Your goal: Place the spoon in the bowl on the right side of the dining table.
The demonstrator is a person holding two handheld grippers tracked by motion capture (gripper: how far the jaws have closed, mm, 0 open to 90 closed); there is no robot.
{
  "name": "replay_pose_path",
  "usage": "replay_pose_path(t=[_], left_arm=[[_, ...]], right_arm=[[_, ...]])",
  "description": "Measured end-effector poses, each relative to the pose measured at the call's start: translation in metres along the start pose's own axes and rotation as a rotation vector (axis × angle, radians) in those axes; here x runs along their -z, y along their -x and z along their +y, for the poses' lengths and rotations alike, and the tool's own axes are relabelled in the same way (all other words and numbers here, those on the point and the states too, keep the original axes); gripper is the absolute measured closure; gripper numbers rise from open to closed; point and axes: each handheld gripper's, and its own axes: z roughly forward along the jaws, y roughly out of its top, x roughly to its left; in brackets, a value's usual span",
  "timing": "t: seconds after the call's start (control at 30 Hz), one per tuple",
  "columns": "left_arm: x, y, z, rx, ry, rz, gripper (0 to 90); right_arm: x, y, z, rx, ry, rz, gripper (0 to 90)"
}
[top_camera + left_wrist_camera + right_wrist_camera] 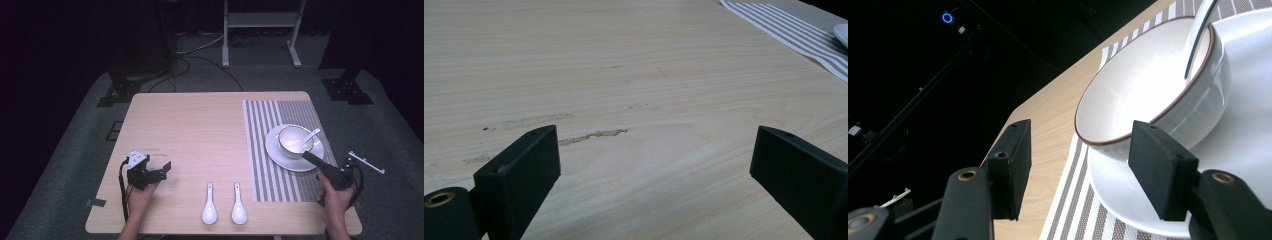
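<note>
Holding your right hand-held gripper (pixel 306 156) at the plate's (pixel 280 152) 5 o'clock edge, you keep its jaws apart, clamping nothing. The bowl (pixel 292 136) with its spoon (pixel 311 135) sits on that plate; your left hand-held gripper (pixel 165 169) gapes empty over bare table (pixel 200 125).

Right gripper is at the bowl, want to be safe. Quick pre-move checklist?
1. Right gripper open, nothing between its jaws: ok.
2. Bowl seated on the plate: ok.
3. Spoon in the bowl lies inside, handle over the rim: ok.
4. Plate on the striped mat: ok.
5. Left gripper open over bare table, away from the two spoons at the near edge: ok.
6. Whether the right gripper touches the plate: cannot tell.
</note>
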Motion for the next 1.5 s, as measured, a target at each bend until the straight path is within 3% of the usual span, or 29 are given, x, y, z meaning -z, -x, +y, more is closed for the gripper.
replay_pose_path(t=[1.5], left_arm=[[0.000, 0.000, 0.000, -0.002, -0.001, -0.002, 4.7]], right_arm=[[-0.003, -0.011, -0.044, -0.002, -0.089, 0.068, 40.6]])
